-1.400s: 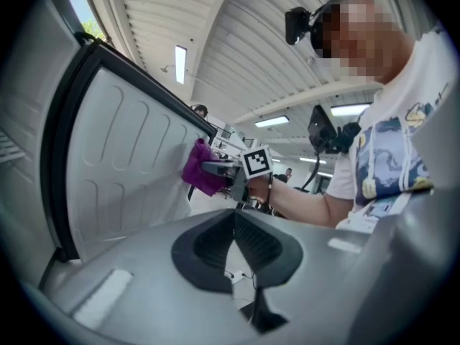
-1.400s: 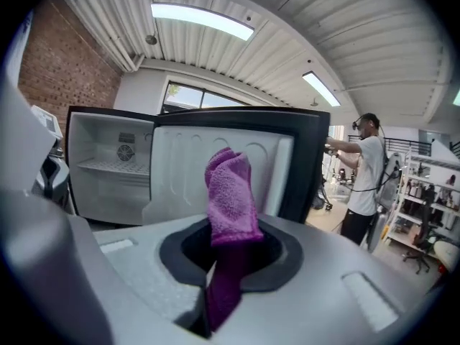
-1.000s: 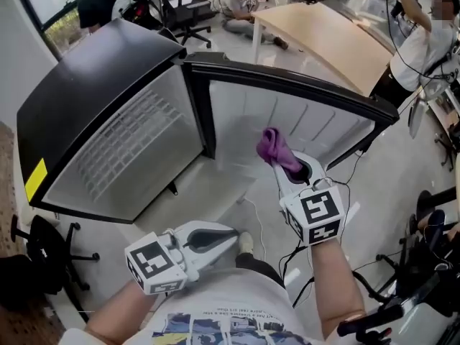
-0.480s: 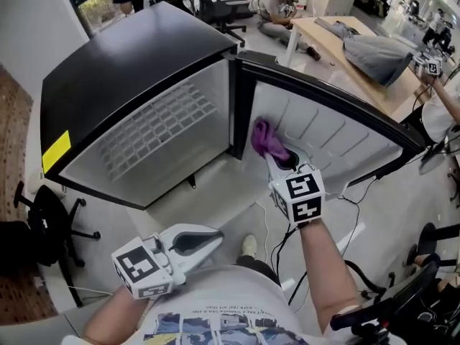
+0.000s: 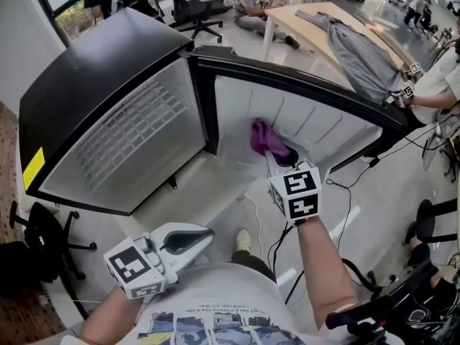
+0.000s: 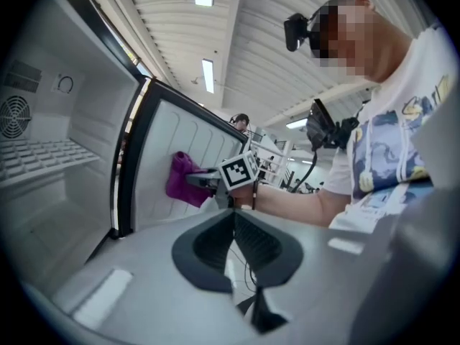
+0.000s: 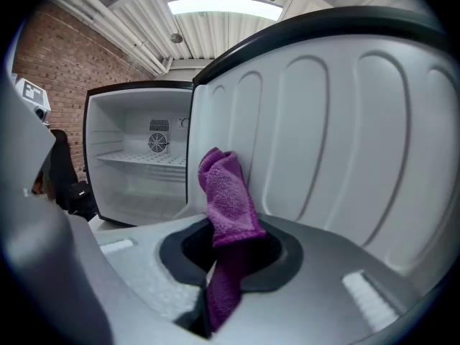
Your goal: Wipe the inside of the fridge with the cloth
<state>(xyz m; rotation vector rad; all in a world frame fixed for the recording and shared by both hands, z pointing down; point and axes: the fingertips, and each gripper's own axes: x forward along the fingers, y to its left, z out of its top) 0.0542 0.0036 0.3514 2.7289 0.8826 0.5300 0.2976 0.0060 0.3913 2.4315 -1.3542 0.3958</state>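
A small black fridge (image 5: 93,77) stands open, its white ribbed door (image 5: 316,124) swung out to the right. My right gripper (image 5: 279,154) is shut on a purple cloth (image 5: 263,138) and holds it against the door's inner face, near the hinge side. In the right gripper view the cloth (image 7: 226,200) sticks up between the jaws, with the fridge cavity (image 7: 140,171) and its wire shelf (image 7: 144,159) behind. My left gripper (image 5: 205,237) hangs low by my body, jaws shut and holding nothing; its own view shows the cloth (image 6: 183,180) and door from the side.
A wire shelf (image 5: 126,131) spans the fridge interior. Cables (image 5: 280,243) trail on the grey floor below the door. A wooden table (image 5: 323,27) with a grey garment (image 5: 359,49) stands behind. Office chairs (image 5: 190,6) and people are around; a black chair (image 5: 43,246) is at the left.
The right gripper with the cloth has slid a little along the door's inner face, staying near the hinge side. My head view has shifted. The left gripper stays low.
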